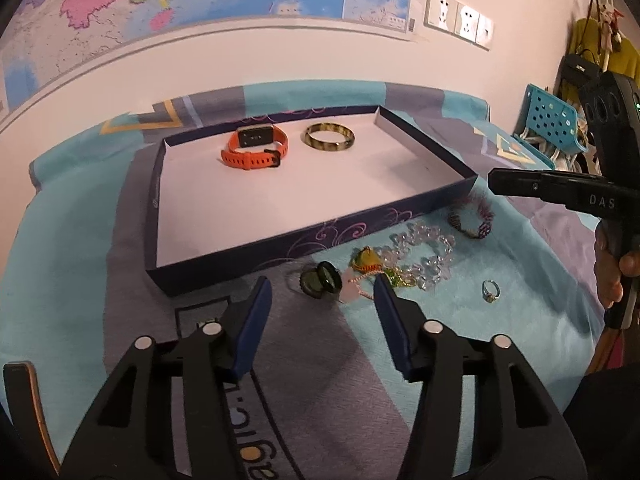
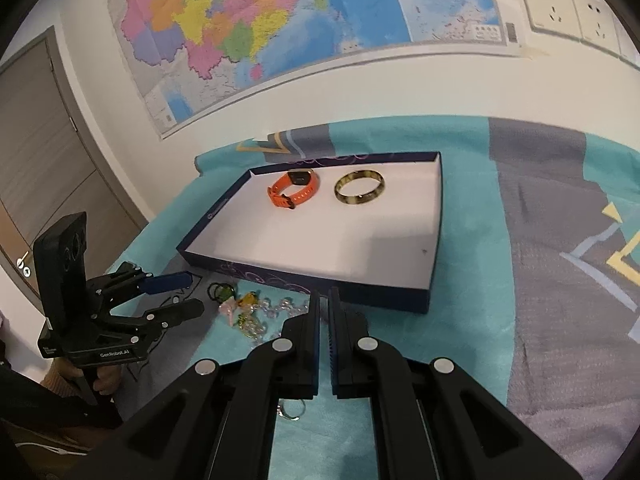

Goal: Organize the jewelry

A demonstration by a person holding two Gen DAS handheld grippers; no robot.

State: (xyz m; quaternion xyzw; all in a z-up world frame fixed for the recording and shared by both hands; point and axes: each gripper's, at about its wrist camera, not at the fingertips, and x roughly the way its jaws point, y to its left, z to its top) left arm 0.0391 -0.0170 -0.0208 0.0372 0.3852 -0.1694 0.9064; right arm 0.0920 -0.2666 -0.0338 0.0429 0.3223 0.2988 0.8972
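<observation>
With watch [image 1: 254, 147] and bangle [image 1: 329, 137] already boxed, the left gripper [image 1: 320, 285], fingers released, nears the green ring [image 1: 321, 281] by the box's [image 1: 280, 246] near wall; right gripper [image 2: 324, 300] clenched empty.

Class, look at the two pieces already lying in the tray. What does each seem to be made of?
Orange watch: strap looks like matte silicone or rubber, with punched holes and a dark buckle. Bangle: glossy and rigid, mottled yellow and dark brown, probably resin, horn or stone; the look leaves it open.

orange watch [image 1: 256, 146], mottled olive bangle [image 1: 329, 137]
</observation>
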